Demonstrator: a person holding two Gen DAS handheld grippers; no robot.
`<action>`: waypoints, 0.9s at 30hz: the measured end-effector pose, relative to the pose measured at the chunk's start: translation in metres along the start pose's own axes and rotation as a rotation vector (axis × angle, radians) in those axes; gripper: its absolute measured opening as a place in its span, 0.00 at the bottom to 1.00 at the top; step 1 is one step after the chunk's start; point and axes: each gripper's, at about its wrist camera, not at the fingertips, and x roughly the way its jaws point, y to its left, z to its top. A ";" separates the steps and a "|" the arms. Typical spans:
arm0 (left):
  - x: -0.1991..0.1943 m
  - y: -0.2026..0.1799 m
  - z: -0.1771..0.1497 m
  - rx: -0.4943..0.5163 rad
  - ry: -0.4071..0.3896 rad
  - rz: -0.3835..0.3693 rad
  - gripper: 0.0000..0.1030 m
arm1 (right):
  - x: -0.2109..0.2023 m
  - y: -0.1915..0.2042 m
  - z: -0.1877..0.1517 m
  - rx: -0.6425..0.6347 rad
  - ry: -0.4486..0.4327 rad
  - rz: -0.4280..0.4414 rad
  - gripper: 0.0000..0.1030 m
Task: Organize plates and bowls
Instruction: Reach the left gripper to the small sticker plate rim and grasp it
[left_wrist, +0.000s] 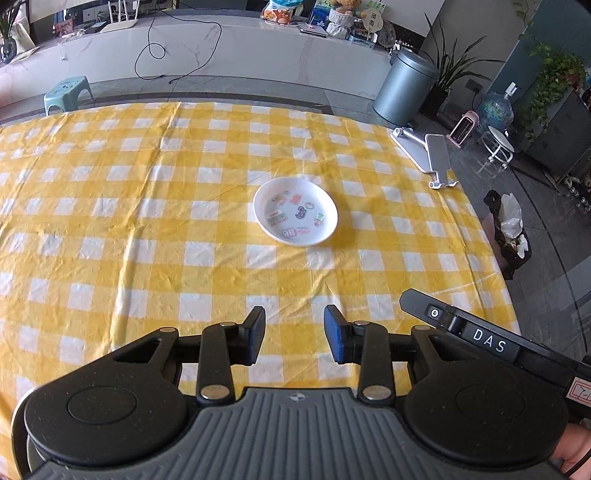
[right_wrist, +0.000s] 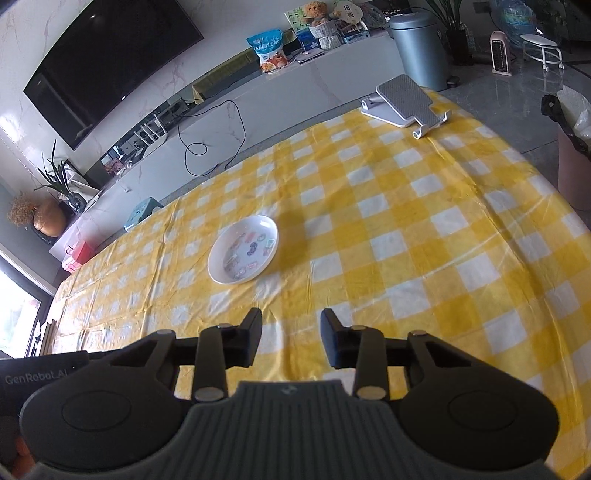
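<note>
A white shallow plate (left_wrist: 295, 211) with small colourful pictures inside sits on the yellow-and-white checked tablecloth (left_wrist: 147, 221), a little right of the table's middle. It also shows in the right wrist view (right_wrist: 242, 249). My left gripper (left_wrist: 294, 325) is open and empty, well short of the plate. My right gripper (right_wrist: 291, 326) is open and empty, short of the plate and to its right. Part of the right gripper's body (left_wrist: 480, 332) shows at the right in the left wrist view.
A grey tablet stand (left_wrist: 432, 155) lies at the table's far right corner, also in the right wrist view (right_wrist: 406, 101). Beyond the table are a grey bin (left_wrist: 402, 86), a green stool (left_wrist: 68, 92), a bin with a black bag (left_wrist: 509, 232) and a long white counter (left_wrist: 221, 48).
</note>
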 end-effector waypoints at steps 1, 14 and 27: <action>0.002 0.001 0.007 0.002 0.001 0.003 0.39 | 0.005 0.001 0.004 -0.003 0.000 -0.004 0.31; 0.070 0.020 0.076 0.024 0.066 0.084 0.29 | 0.079 0.026 0.053 -0.003 0.051 -0.001 0.20; 0.124 0.033 0.096 -0.040 0.145 0.070 0.24 | 0.128 0.023 0.065 0.052 0.124 -0.043 0.11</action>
